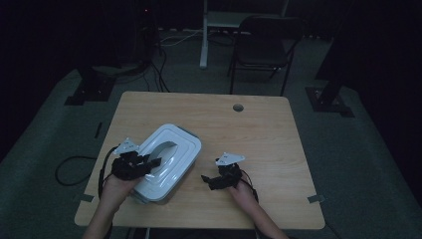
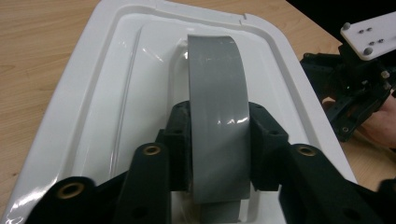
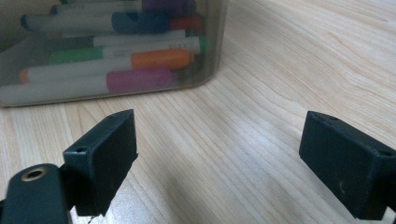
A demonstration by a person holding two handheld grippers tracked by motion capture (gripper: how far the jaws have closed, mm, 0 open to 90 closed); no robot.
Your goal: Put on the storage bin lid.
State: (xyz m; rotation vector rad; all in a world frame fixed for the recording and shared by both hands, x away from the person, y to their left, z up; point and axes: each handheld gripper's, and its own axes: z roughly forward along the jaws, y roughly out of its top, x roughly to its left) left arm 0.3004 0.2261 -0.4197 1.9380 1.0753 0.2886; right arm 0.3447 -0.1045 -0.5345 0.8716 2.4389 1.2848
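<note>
Two black grippers: the left gripper (image 1: 149, 163) and right gripper (image 1: 209, 180) are each topped by a white three-cornered plate, with brass-ringed holes and black cables.

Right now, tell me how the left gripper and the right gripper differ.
The left gripper has its jaws on either side of the box's grey handle; the right gripper has open jaws with nothing between them. The left gripper sits over the white lid; the right gripper sits over bare table. Both have black jaws.

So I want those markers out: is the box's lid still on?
On. The white lid sits flat across the box, grey handle between the left gripper pads.
</note>
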